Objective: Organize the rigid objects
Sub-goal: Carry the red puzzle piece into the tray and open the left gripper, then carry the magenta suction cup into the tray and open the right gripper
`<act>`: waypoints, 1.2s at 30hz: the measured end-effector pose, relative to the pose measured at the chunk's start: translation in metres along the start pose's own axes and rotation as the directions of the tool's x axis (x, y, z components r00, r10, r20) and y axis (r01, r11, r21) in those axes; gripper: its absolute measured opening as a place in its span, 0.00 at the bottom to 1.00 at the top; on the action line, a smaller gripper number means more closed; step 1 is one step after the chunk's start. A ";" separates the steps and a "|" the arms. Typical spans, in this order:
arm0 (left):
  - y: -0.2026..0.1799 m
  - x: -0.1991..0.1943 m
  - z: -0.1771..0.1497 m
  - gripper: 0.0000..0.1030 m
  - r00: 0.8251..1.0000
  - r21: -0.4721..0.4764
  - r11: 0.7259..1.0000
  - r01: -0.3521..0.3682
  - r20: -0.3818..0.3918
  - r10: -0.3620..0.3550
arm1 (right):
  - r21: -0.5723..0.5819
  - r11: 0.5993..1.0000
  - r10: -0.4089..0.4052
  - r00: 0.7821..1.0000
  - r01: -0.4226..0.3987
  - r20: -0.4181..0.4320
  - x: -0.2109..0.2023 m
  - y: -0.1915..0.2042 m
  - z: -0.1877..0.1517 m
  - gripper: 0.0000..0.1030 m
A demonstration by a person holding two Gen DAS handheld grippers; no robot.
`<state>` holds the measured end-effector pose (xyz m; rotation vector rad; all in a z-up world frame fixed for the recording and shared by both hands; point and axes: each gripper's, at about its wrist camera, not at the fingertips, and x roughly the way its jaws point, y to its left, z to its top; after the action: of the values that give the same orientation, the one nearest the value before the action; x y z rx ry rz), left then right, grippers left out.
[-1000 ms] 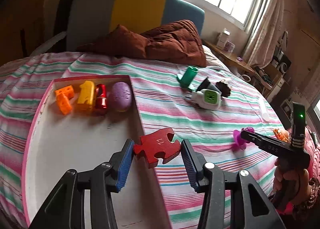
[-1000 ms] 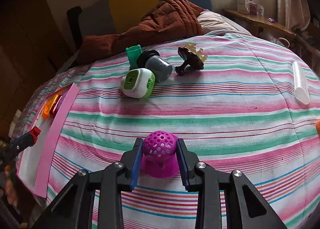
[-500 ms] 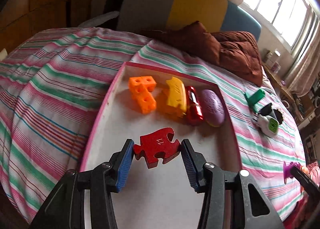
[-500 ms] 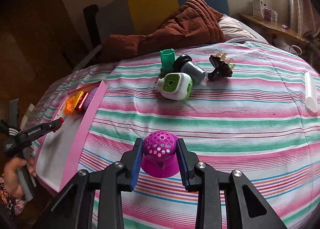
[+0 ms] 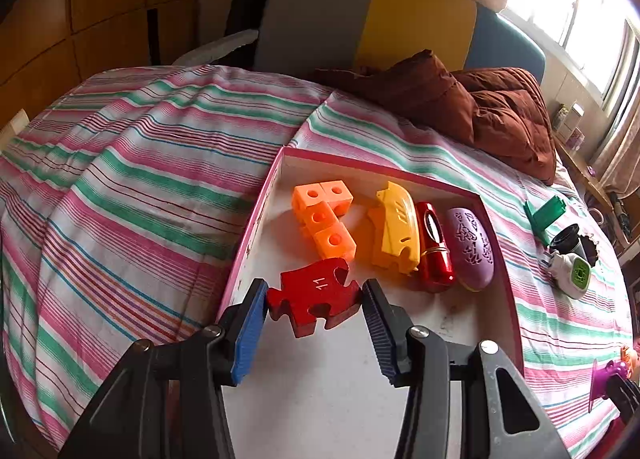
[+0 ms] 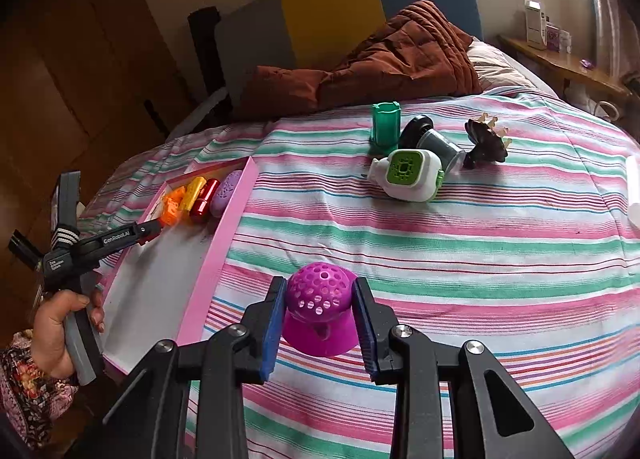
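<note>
My left gripper (image 5: pixel 314 301) is shut on a red puzzle piece (image 5: pixel 316 297) marked 11, held over the pink-rimmed white tray (image 5: pixel 256 227). Behind it in the tray lie orange cubes (image 5: pixel 324 219), a yellow block (image 5: pixel 394 233), a red cylinder (image 5: pixel 434 247) and a purple oval case (image 5: pixel 472 255). My right gripper (image 6: pixel 320 315) is shut on a magenta perforated dome toy (image 6: pixel 319 309), lifted above the striped bedsheet to the right of the tray (image 6: pixel 224 243). The left gripper (image 6: pixel 148 229) shows in the right wrist view, held by a hand (image 6: pixel 56 323).
On the sheet further back lie a green cup (image 6: pixel 385 125), a white and green device (image 6: pixel 412 175), a dark grey cylinder (image 6: pixel 434 141) and a dark brush (image 6: pixel 486 143). A brown quilt (image 6: pixel 380 63) and a coloured headboard stand behind. A shelf with boxes is at the far right.
My left gripper carried the puzzle piece from the tray's right rim to over its inside, nearer the orange cubes. My right gripper lifted the magenta toy and drew it towards the tray.
</note>
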<state>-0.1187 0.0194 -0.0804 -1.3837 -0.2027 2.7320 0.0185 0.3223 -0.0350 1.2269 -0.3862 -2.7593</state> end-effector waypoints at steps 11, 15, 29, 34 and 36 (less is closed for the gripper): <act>0.014 -0.029 -0.014 0.48 0.999 -0.053 0.998 0.046 0.003 -0.046 | -0.059 0.997 0.040 0.999 -0.040 -0.006 0.004 0.032 0.000 0.32; 0.018 -0.043 -0.027 0.48 0.995 -0.067 0.992 0.103 0.016 -0.103 | -0.072 0.995 0.061 0.998 -0.062 -0.014 0.008 0.044 0.002 0.32; 0.001 -0.061 -0.059 0.48 0.988 -0.004 0.989 0.150 0.035 -0.150 | -0.109 0.985 0.131 0.989 -0.137 -0.066 0.028 0.095 0.011 0.32; 0.003 -0.066 -0.061 0.48 0.988 -0.016 0.989 0.148 0.039 -0.148 | -0.167 0.975 0.138 0.987 -0.150 -0.079 0.041 0.125 0.016 0.32; 0.006 -0.067 -0.061 0.48 0.990 -0.021 0.990 0.139 0.038 -0.138 | -0.178 0.973 0.134 0.987 -0.148 -0.086 0.048 0.134 0.019 0.32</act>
<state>-0.0299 0.0104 -0.0639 -1.2741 -0.3215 2.6511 -0.0297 0.1876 -0.0214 1.2019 -0.1978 -2.5566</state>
